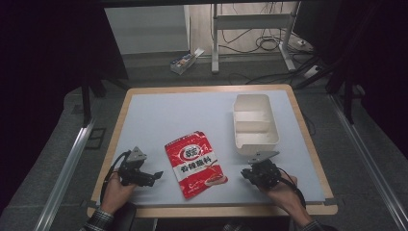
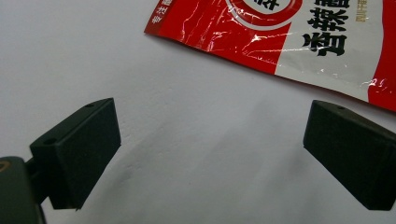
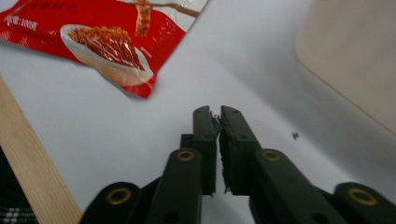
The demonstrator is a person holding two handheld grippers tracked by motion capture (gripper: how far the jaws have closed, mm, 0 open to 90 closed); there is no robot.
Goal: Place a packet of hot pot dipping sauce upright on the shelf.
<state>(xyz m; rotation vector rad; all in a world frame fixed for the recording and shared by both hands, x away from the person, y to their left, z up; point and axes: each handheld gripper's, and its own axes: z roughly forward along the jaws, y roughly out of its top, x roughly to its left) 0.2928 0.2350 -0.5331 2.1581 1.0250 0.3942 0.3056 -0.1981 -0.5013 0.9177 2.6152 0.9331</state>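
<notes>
Table (image 1: 159,110): pale grey surface with a wooden rim. A red and white sachet (image 1: 196,163) lies flat near the front centre, printed face up, tilted slightly. A cream divided container (image 1: 255,124) stands on the right half, well apart from the sachet, its long side running away from the person. Beyond the table, a metal frame with loose cables and a small box (image 1: 185,61) on the floor.

Left gripper (image 1: 150,177): held low in the left hand (image 1: 115,191) at the front left, just beside the sachet's left edge, pointing toward it. Its jaws stand wide apart with bare table between them; nothing held.

Right gripper (image 1: 247,172): held in the right hand (image 1: 281,188) at the front right, between the sachet and the container's near end, touching neither. Its jaws are pressed together, nothing between them.

The left gripper view shows the sachet's (image 2: 299,42) edge close ahead of the spread jaws. The right gripper view shows the sachet's (image 3: 102,42) lower corner with a printed dish, the container's (image 3: 355,56) rounded corner, the wooden rim (image 3: 32,158), and a small dark speck (image 3: 295,136) on the surface
</notes>
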